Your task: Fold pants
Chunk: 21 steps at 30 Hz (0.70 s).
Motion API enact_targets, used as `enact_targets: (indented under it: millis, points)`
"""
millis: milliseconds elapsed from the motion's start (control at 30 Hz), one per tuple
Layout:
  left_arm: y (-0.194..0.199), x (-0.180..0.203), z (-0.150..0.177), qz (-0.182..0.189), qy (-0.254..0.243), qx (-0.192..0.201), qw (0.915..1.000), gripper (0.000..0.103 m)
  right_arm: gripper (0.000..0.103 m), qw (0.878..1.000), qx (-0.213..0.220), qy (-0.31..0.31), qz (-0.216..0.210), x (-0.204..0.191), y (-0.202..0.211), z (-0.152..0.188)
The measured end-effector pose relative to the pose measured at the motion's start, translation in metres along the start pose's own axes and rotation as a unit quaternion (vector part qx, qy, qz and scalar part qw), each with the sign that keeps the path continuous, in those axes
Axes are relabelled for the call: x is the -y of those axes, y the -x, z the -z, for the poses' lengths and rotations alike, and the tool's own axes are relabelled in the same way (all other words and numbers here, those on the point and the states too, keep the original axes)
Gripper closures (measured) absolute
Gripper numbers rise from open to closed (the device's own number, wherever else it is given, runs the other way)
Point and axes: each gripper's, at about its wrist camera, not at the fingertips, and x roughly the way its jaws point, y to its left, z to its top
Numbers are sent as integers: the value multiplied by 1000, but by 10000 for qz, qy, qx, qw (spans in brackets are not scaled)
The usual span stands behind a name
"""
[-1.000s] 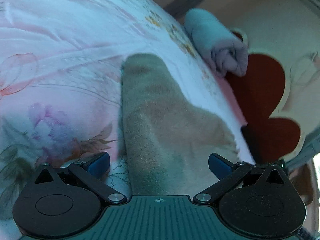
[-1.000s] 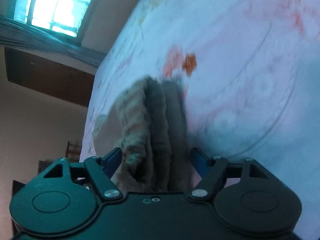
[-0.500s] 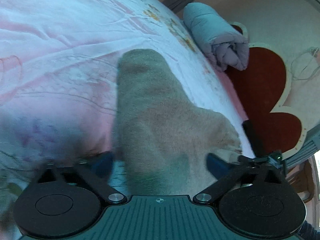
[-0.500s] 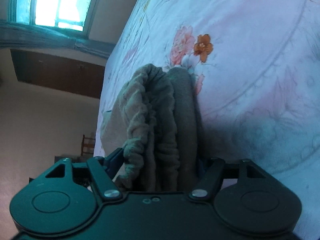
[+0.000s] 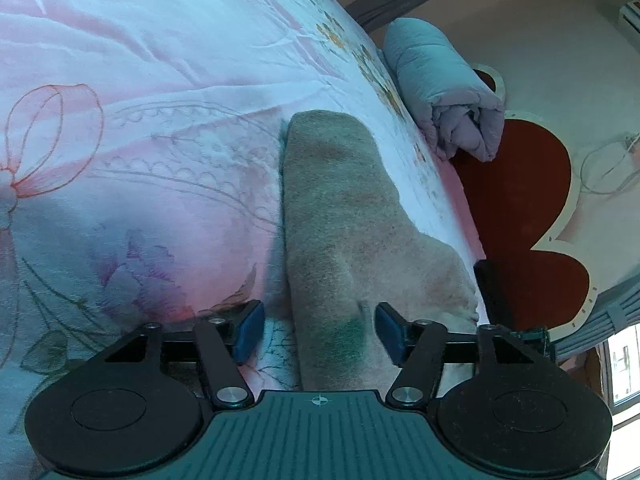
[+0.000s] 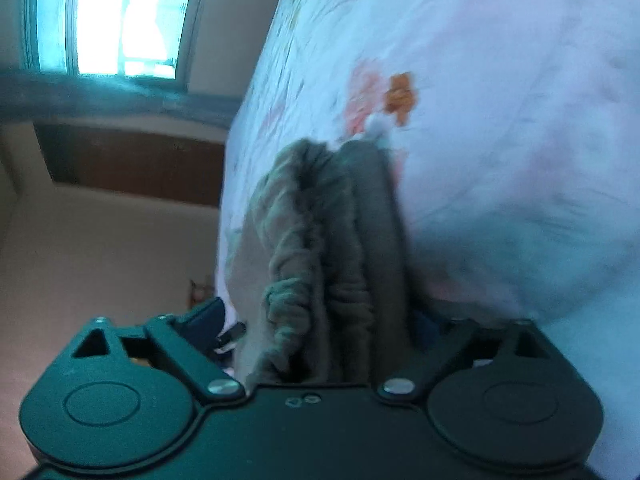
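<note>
The grey-beige pants [image 5: 344,216] lie folded on the floral bed sheet [image 5: 140,120], a long leg strip running away from me. My left gripper [image 5: 316,332] is open, its blue pads on either side of the near end of the fabric, not pinching it. In the right wrist view the bunched elastic waistband of the pants [image 6: 320,248] sits between the fingers of my right gripper [image 6: 320,320]. The jaws stand wide around the bunch. The right pad is hidden behind the cloth.
A rolled pale blue quilt [image 5: 444,88] lies at the bed's far right edge, beside a dark red headboard [image 5: 520,208]. A window [image 6: 120,20] and brown cabinet [image 6: 132,160] are off the bed's left side in the right wrist view.
The left jaws have narrowed around the pants' near end, and the view has shifted slightly. The right gripper has tilted and moved a little, with the waistband still between its fingers.
</note>
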Motion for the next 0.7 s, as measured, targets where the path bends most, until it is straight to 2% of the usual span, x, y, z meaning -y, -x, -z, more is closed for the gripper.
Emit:
enact_targets:
  millis: [67, 133, 233, 300, 333, 400, 433, 467, 500, 533, 600, 700]
  points:
    - [-5, 8, 0, 36, -81, -10, 10000, 11, 11, 9996, -119, 191, 160, -9, -12, -4]
    - [-11, 20, 4, 56, -254, -31, 9997, 0, 11, 9991, -193, 319, 212, -14, -20, -9]
    - [-20, 32, 5, -179, -535, 7, 9984, 0, 15, 9991, -216, 329, 149, -15, -24, -15]
    - [-19, 32, 2, -125, -474, 3, 9988, 0, 20, 9993, -237, 278, 109, -13, -25, -19]
    - [-18, 32, 1, -84, -464, -18, 9989, 2, 29, 9993, -255, 259, 124, -12, -24, -21]
    - [-16, 30, 0, -79, -495, -77, 9987, 23, 39, 9991, -281, 247, 211, -7, -17, -19]
    - [-16, 28, 0, -86, -450, -126, 9989, 55, 42, 9990, -297, 241, 217, -6, -18, -19]
    - [-18, 23, -1, -172, -336, -189, 9991, 62, 43, 9988, -326, 275, 247, -7, -18, -19]
    - [-18, 18, 0, -96, -311, -167, 9993, 63, 45, 9983, -357, 349, 306, -11, -19, -18]
    - [-18, 17, 1, -33, -276, -141, 9995, 67, 54, 9978, -355, 451, 345, -10, -16, -17]
    - [-14, 15, 3, 218, -176, 3, 9996, 77, 60, 9964, -355, 689, 343, -18, -16, -15]
    - [-4, 17, 7, 609, -210, 236, 9976, 79, 63, 9947, -258, 977, 214, -32, -12, -14]
